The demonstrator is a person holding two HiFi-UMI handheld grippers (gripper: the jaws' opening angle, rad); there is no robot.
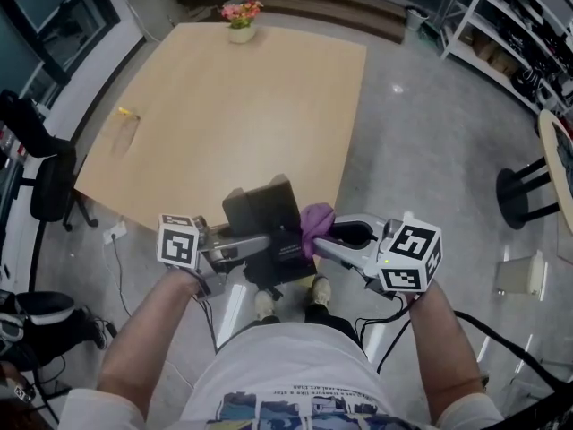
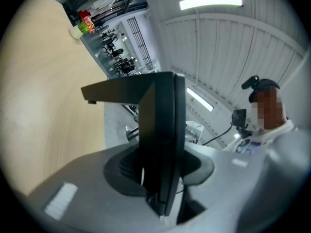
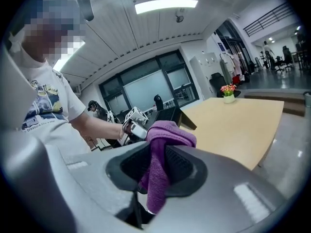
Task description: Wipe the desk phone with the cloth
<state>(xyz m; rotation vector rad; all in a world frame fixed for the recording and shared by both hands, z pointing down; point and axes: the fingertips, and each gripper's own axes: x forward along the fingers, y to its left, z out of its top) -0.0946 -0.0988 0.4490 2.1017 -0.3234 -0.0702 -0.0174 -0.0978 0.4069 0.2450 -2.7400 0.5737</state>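
The black desk phone (image 1: pixel 266 225) is held up at the near edge of the wooden table (image 1: pixel 224 106), in front of my body. My left gripper (image 1: pixel 261 245) is shut on its left side; in the left gripper view the phone (image 2: pixel 163 130) stands edge-on between the jaws of the left gripper (image 2: pixel 160 176). My right gripper (image 1: pixel 329 243) is shut on a purple cloth (image 1: pixel 315 222), which touches the phone's right edge. In the right gripper view the cloth (image 3: pixel 160 154) bunches out of the jaws of the right gripper (image 3: pixel 156 174), with the phone (image 3: pixel 167 115) just beyond.
A flower pot (image 1: pixel 240 21) stands at the table's far edge and a small yellow thing (image 1: pixel 128 112) lies near its left side. A black chair (image 1: pixel 45 177) is at the left, shelves (image 1: pixel 510 25) at the back right, a round stand (image 1: pixel 528 195) at the right.
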